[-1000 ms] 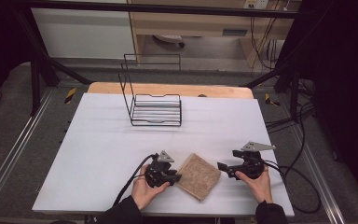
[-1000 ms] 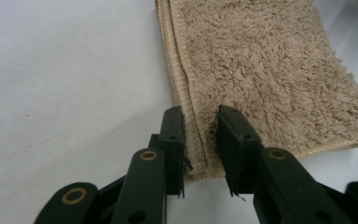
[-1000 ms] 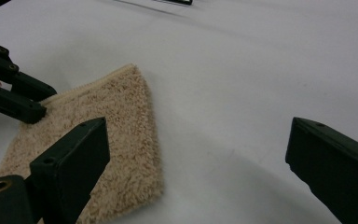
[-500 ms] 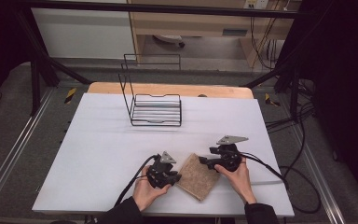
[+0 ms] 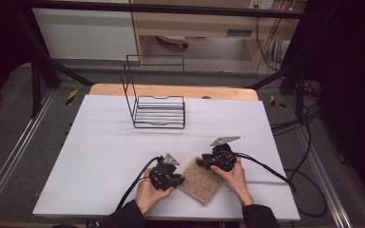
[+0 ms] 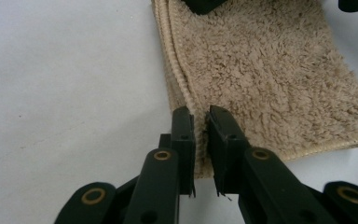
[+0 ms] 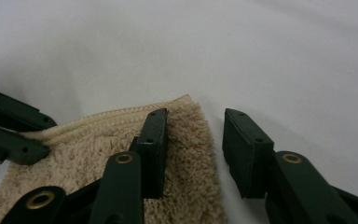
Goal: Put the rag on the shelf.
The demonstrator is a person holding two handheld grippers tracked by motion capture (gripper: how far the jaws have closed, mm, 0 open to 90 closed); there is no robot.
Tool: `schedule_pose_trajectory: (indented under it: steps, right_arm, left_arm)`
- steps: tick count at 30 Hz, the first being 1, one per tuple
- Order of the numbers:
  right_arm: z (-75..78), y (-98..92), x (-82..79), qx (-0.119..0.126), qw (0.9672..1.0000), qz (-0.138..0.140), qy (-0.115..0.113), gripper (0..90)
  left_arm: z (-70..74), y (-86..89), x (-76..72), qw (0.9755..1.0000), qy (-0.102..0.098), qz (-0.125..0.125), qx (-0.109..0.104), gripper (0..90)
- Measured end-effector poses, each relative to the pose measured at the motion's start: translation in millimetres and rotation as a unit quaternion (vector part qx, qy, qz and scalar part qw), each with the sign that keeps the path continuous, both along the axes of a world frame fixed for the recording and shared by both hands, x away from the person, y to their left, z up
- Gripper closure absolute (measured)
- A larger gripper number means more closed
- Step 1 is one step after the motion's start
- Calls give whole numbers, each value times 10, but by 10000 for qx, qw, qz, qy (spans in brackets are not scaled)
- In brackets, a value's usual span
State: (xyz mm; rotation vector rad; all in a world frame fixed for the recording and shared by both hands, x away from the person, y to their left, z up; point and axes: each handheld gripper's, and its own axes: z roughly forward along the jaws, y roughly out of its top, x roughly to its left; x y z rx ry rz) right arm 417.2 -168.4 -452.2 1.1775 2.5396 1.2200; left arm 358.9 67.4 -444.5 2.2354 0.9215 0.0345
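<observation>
A folded beige towel (image 5: 203,185) lies on the white table (image 5: 100,156) near its front edge. My left gripper (image 5: 179,180) is at the towel's left edge. In the left gripper view, the jaws of my left gripper (image 6: 200,114) have just been closing and now pinch the hem of the towel (image 6: 261,70). My right gripper (image 5: 202,162) is at the towel's far corner. Its jaws have just been closing. In the right gripper view, my right gripper (image 7: 196,119) still stands apart, with the edge of the towel (image 7: 186,154) between the jaws. One pad rests over the pile and the other over bare table.
A black wire rack (image 5: 159,111) stands at the back of the table, well away from both hands. Cables (image 5: 266,168) trail off to the right and toward the front edge. A metal frame and floor surround the table.
My right hand has moved left to the towel's far corner and its jaws have narrowed. The left hand has stayed at the towel's left edge.
</observation>
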Motion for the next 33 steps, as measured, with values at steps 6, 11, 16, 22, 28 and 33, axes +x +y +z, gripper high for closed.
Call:
schedule_pose_trajectory:
  steps: [6,11,16,22,28,33]
  right_arm:
    - [-2,6,-14,-3,9998,178,114,695]
    - [-8,19,-25,80,9994,211,247,811]
    - [4,16,-34,83,9995,203,228,844]
    - [105,24,-78,90,9997,241,-6,854]
    - [212,188,-66,283,9985,366,-282,855]
    - [187,468,5,341,9973,572,-318,852]
  left_arm:
    - [-2,-5,-5,10000,-7,27,13,786]
    - [-1,-11,-10,10000,-58,-13,33,798]
    - [1,6,3,10000,-41,-45,-20,836]
    - [44,49,-6,9999,-88,-67,-132,854]
    - [206,239,-45,9997,-252,23,-9,855]
    - [255,421,-99,9992,-329,192,133,854]
